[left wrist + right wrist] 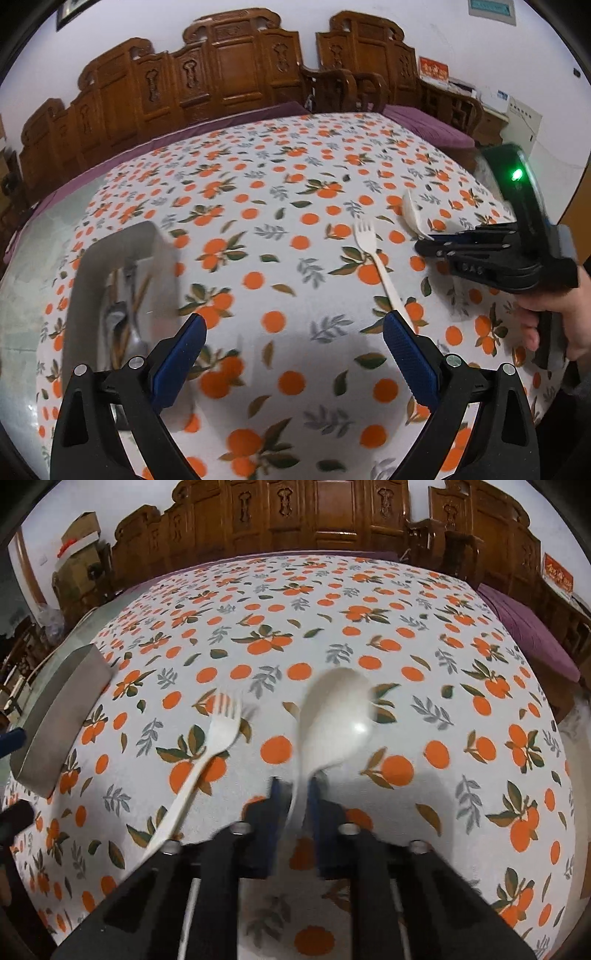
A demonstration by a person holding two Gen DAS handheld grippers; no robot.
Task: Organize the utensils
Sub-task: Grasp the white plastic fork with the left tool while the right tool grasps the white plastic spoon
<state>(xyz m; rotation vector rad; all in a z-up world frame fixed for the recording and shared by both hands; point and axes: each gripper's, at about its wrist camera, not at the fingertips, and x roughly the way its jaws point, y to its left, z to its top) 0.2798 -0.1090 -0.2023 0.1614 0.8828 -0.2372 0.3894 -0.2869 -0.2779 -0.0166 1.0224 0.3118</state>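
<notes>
My right gripper is shut on the handle of a white spoon, bowl pointing away, held above the table; the same gripper and spoon show at the right of the left wrist view. A white fork lies flat on the tablecloth left of the spoon; it also shows in the left wrist view. My left gripper is open and empty above the cloth, its right finger close to the fork's handle. A grey tray at left holds several utensils; it shows in the right wrist view too.
The table wears a white cloth printed with oranges. Carved wooden chairs line the far edge, with purple cushions on the right. A hand holds the right gripper's handle.
</notes>
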